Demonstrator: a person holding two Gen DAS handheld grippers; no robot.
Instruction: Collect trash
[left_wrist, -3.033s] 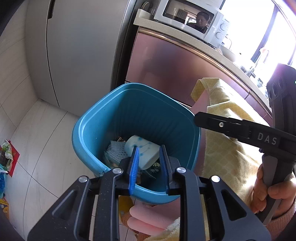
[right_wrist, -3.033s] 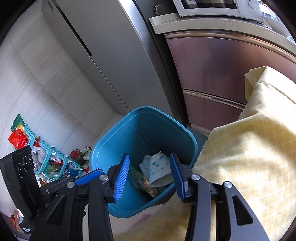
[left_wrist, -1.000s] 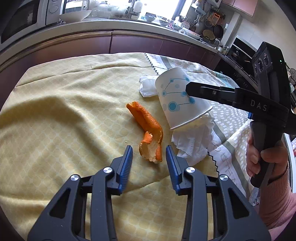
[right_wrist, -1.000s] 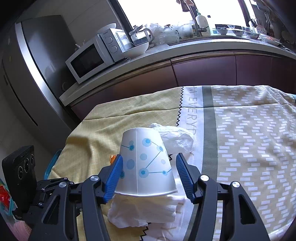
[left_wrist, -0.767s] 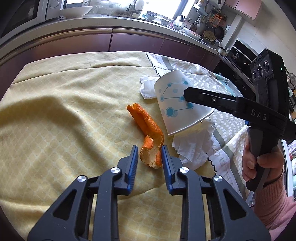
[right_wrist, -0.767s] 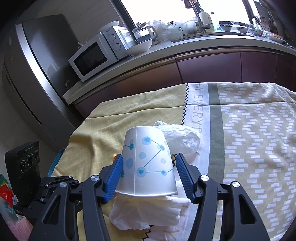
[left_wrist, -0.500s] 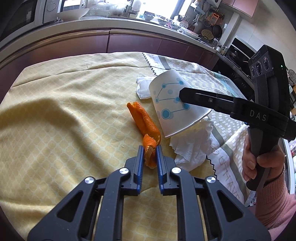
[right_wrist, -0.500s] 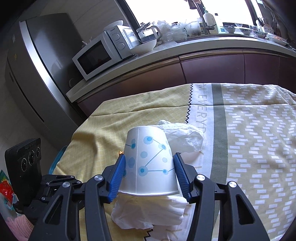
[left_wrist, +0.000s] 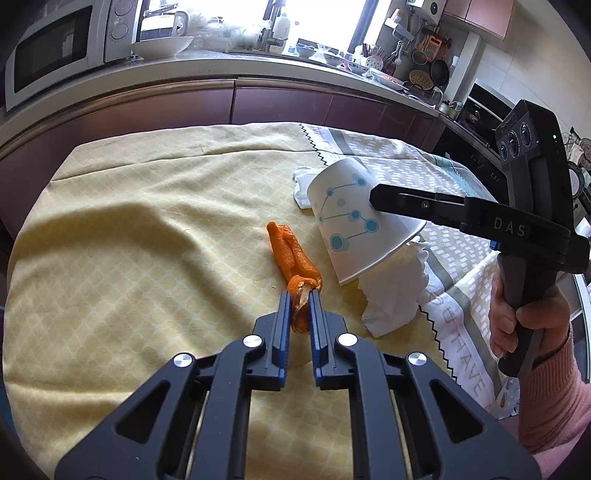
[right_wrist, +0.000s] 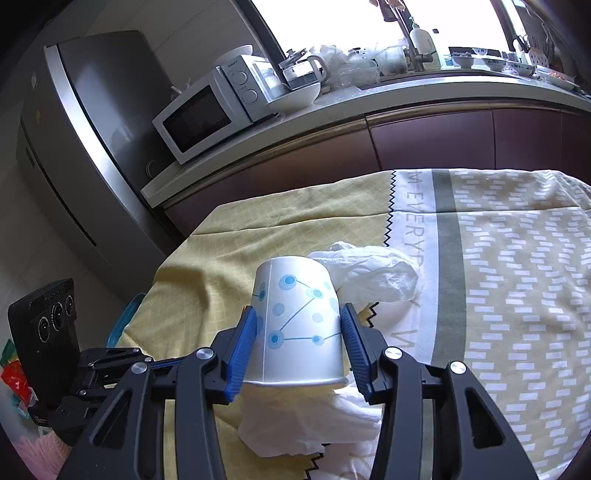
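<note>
Left gripper (left_wrist: 298, 295): angled down, jaws clamped on the near end of a curled orange peel strip (left_wrist: 291, 254). Right gripper (right_wrist: 299, 325): jaws have just been closing, pads against both sides of an upturned white blue-dotted paper cup (right_wrist: 295, 325).

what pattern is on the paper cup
White with blue dots joined by thin blue lines; the paper cup shows best in the right wrist view.
</note>
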